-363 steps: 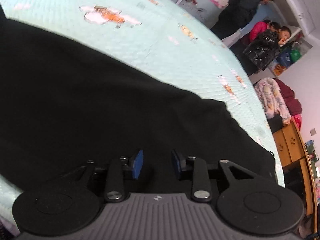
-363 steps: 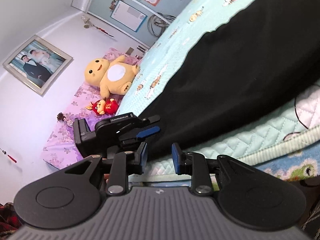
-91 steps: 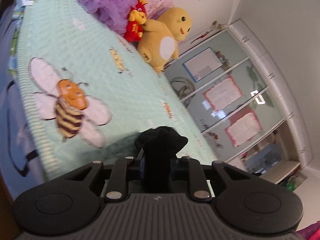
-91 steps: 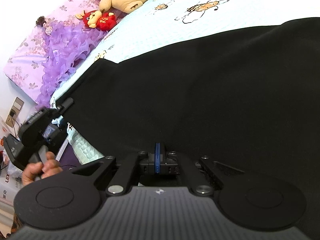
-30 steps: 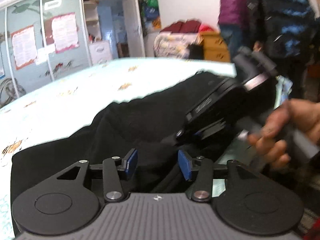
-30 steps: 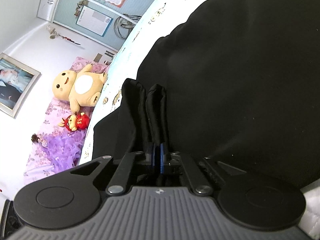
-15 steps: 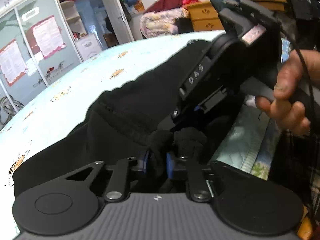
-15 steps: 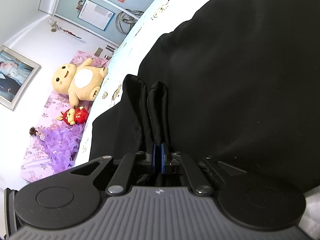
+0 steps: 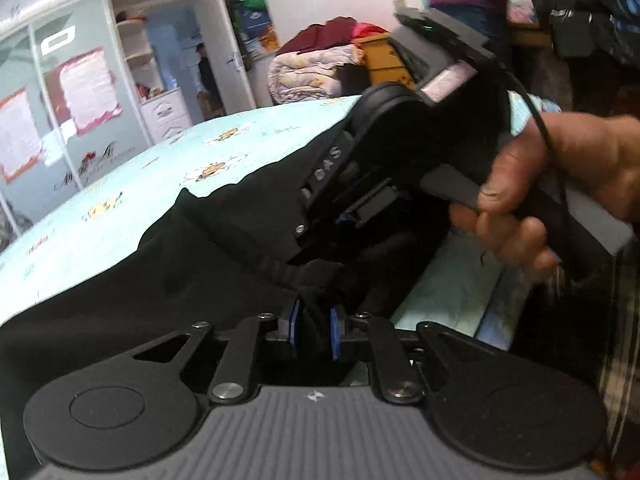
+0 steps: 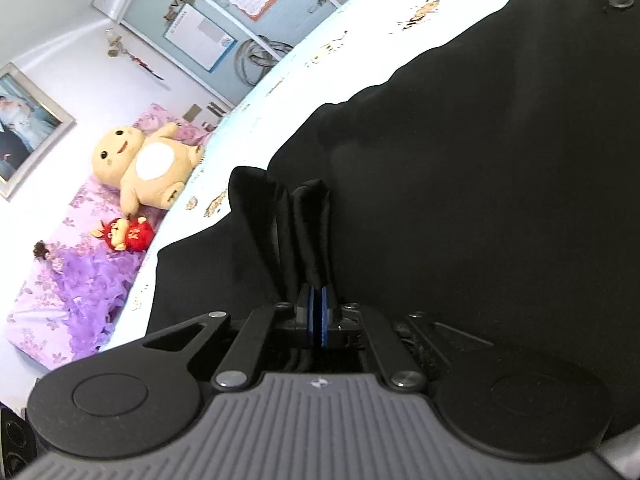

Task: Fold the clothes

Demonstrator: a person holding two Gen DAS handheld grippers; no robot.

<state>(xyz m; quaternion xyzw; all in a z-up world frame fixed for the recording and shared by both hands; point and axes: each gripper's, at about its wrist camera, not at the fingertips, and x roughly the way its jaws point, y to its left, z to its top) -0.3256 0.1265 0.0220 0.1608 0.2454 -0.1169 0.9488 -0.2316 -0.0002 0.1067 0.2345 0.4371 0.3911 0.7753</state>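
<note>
**Gathering the black garment's edge in both tongs**

Worth doing well here: pinching the same edge with both tongs, drawing the cloth taut between them, lifting level so the layers are not slipping apart, and laying the fold down square on the flat part.

Left gripper (image 9: 314,326): closing narrowly on a bunched knot of the black garment (image 9: 160,280), blue pads pressing the cloth from either side, jaws opening a touch at this moment, so risking a slip.

Right gripper (image 10: 318,316): clamping almost fully together on thin upright pleats of the same cloth, just beside the left pinch, with the right hand (image 9: 560,184) gripping its handle.

Beyond the tongs: spreading dark and mostly flat across the pale quilted bedspread (image 9: 100,216), near the bed's edge; sitting well apart by the purple bedding, a yellow plush toy (image 10: 140,164).
</note>
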